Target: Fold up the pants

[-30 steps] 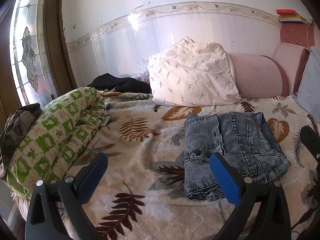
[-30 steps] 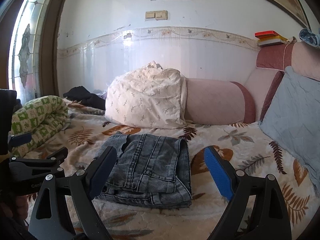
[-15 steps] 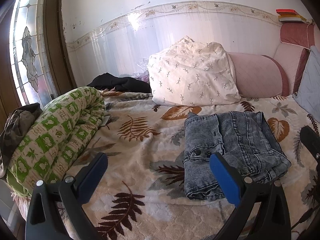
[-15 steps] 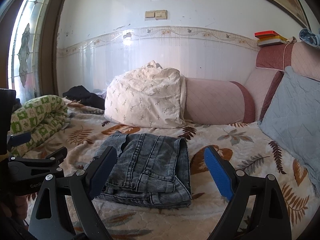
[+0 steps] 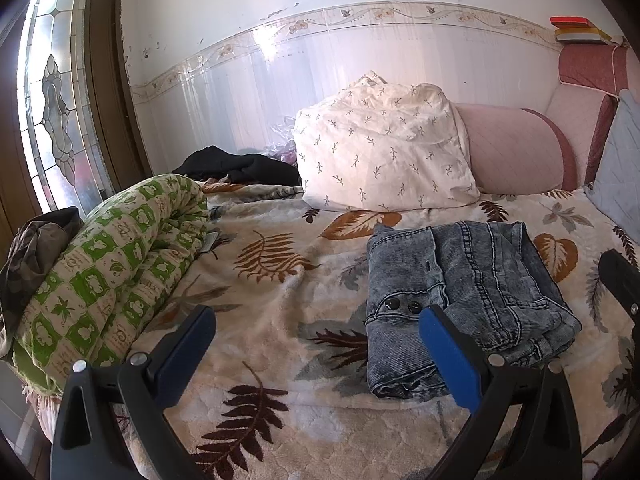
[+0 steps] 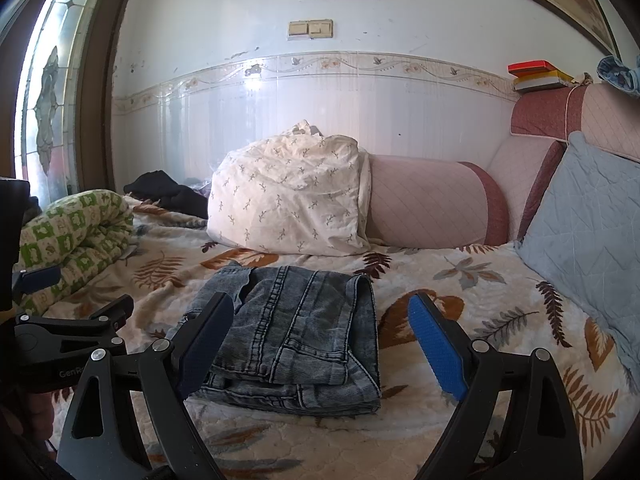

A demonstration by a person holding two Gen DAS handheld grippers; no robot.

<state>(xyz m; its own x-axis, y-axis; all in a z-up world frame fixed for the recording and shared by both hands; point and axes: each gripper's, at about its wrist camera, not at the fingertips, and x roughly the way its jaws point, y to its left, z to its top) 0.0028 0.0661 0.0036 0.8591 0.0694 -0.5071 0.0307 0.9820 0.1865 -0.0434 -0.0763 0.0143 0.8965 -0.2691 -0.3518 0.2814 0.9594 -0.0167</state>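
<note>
Folded grey-blue acid-wash denim pants (image 5: 460,296) (image 6: 296,332) lie flat on cream leaf-print bedspread (image 5: 276,292), before white sprigged pillow (image 6: 292,204). Left gripper (image 5: 316,354) and right gripper (image 6: 320,340) both wide apart, holding nothing.

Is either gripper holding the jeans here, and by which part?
Nothing is held. The left gripper and right gripper both have open jaws, apart from the folded jeans.

Bed (image 5: 280,312) with leaf-print cover. Folded grey denim pants (image 5: 460,300) lie flat on it, right of centre. Rolled green-and-white quilt (image 5: 108,280) along left edge. White sprigged pillow (image 5: 384,148) and pink bolster (image 5: 516,152) at the wall end, touching. Black garment (image 5: 240,166) beside the pillow. Blue cushion (image 6: 592,216) at right.
</note>
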